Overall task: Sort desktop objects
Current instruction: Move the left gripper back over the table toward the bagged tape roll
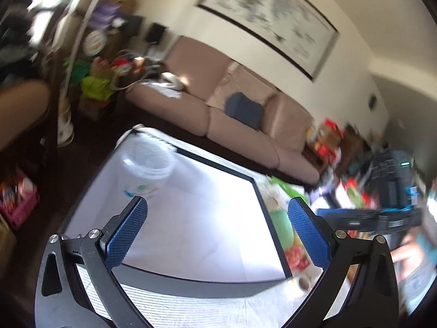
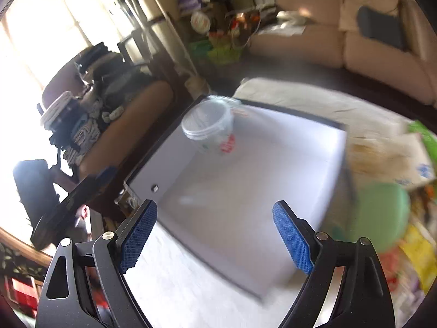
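setting: a living room seen from 2 cameras, each looking along a hand-held gripper at a low table covered with a pale cloth [image 2: 196, 295]. both views are smeared by motion.
landmark: a white board with a thin dark frame [image 2: 245, 191] [image 1: 191, 232] lies flat on the cloth; every place below is given from it.
plastic tub: a clear plastic tub [image 2: 209, 128] [image 1: 148, 164] with printed lettering stands upright on the board's far left corner. it looks empty, which suggests it is the container that sorted things go into.
left gripper: the left gripper [image 1: 217, 227] hangs above the board's near edge, its blue pads spread wide with nothing between them.
right gripper: the right gripper [image 2: 214, 235] also hangs above the board's near edge, tilted downward, pads spread wide and holding nothing.
why so: both tools look ready to pick something up; neither touches any object.
things to sort: just off the board's right edge sits a heap that includes a round green thing [image 2: 382, 216] [image 1: 281, 227], a yellow packet [image 2: 420, 251] and a flat pale box [image 2: 393, 158]; probably these are the objects to sort.
hard to make out: the heap is too blurred to name most items or count them. the tub's lettering cannot be read. a small pale spot on the board is unclear.
cut off: the heap's right side runs out of both views, and the person shows only as a blurred hand beside the second tool in the left view.
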`<state>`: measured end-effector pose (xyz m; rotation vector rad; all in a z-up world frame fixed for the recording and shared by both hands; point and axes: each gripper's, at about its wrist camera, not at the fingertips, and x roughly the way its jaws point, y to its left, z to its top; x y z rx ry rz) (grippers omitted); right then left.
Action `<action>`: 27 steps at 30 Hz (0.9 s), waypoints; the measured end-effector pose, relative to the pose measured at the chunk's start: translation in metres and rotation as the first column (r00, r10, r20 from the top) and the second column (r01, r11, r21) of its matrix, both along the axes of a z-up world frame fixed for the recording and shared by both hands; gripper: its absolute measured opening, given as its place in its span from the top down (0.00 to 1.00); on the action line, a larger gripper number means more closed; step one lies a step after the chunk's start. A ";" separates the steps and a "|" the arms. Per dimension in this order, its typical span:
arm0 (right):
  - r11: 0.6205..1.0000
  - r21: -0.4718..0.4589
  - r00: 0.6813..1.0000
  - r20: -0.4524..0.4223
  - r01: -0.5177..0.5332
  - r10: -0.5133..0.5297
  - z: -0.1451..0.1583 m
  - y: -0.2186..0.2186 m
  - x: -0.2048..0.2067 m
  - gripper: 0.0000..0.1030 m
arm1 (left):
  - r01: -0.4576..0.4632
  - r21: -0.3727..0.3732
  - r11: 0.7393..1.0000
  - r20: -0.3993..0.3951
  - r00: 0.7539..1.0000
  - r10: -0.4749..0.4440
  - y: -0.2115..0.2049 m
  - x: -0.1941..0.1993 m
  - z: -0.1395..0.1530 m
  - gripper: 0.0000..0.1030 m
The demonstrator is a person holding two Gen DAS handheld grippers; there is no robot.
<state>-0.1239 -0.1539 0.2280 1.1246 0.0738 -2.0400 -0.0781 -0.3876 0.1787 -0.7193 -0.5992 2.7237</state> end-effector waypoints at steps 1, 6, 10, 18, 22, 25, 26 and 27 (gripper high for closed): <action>1.000 0.013 0.999 -0.032 0.016 -0.015 0.005 0.027 0.011 0.12 | 0.025 -0.028 0.999 -0.006 1.000 -0.025 0.014 0.003 0.004 0.00; 0.988 0.021 0.979 -0.140 0.155 -0.151 0.002 0.161 0.058 0.05 | 0.171 -0.124 0.977 -0.022 0.984 -0.175 0.097 0.019 0.016 0.00; 0.956 0.017 0.948 -0.140 0.292 -0.287 -0.029 0.246 0.082 0.05 | 0.295 -0.151 0.943 -0.001 0.954 -0.299 0.162 0.038 0.008 0.00; 0.829 -0.104 0.834 0.022 0.550 -0.551 -0.112 0.368 0.073 0.05 | 0.387 -0.421 0.820 0.184 0.922 -0.340 0.299 0.062 -0.060 0.00; 0.789 -0.128 0.800 0.097 0.600 -0.593 -0.126 0.387 0.060 0.05 | 0.417 -0.542 0.729 0.238 0.909 -0.343 0.359 0.066 -0.092 0.00; 0.779 -0.129 0.788 0.049 0.614 -0.613 -0.126 0.401 0.059 0.05 | 0.434 -0.511 0.741 0.284 0.900 -0.331 0.379 0.055 -0.115 0.00; 0.775 -0.120 0.784 0.051 0.620 -0.619 -0.129 0.406 0.058 0.05 | 0.433 -0.492 0.755 0.302 0.899 -0.318 0.383 0.050 -0.122 0.00; 0.773 -0.113 0.781 0.061 0.625 -0.622 -0.133 0.411 0.056 0.05 | 0.428 -0.477 0.768 0.313 0.899 -0.307 0.383 0.044 -0.128 0.00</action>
